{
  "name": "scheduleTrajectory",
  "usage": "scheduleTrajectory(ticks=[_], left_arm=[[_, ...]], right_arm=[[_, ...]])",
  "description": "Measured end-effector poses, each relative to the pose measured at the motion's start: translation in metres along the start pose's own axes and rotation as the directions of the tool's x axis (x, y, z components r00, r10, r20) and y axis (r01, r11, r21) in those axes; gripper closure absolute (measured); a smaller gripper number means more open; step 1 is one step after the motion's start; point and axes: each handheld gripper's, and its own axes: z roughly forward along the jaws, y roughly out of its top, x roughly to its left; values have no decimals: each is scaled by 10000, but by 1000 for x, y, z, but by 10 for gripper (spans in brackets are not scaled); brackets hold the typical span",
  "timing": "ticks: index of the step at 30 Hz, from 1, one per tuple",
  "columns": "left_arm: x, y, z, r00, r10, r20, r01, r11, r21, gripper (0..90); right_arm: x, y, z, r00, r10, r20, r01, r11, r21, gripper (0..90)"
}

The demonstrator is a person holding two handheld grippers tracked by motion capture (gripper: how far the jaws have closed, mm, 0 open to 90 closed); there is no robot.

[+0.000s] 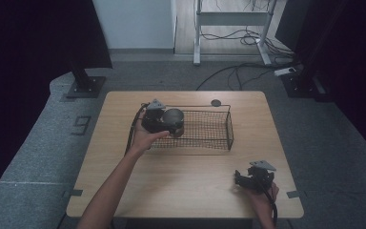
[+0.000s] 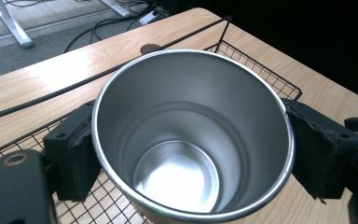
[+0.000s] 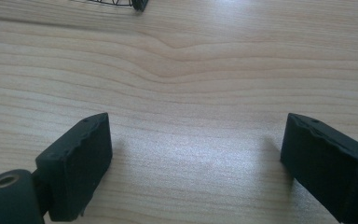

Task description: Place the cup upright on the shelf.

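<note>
A steel cup (image 2: 191, 140) with an empty shiny inside sits between the two black pads (image 2: 74, 154) of my left gripper (image 1: 167, 125), which is shut on its sides. In the high view the cup (image 1: 174, 121) hangs upright over the left end of a black wire basket (image 1: 217, 126). My right gripper (image 1: 240, 180) rests low over the bare wood near the table's front right corner. It is open, its pads (image 3: 81, 158) wide apart with nothing between them.
The wooden table (image 1: 186, 176) has a round dark grommet (image 1: 216, 102) behind the basket. A corner of the basket (image 3: 137, 4) shows at the top of the right gripper view. Monitor stands, desk legs and cables lie on the floor beyond the table.
</note>
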Motion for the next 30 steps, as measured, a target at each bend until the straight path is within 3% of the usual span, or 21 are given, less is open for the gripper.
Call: scheduleTrajectory(ticks=[13,30], left_arm=[[14,1,11,9997,-141,-183,145,9997,219,149],[25,-14,41,9983,-526,-257,545,9952,818,148]], right_arm=[[0,0,0,10000,3,-1,-3,10000,2,87],[0,0,0,10000,0,0,0,10000,3,87]])
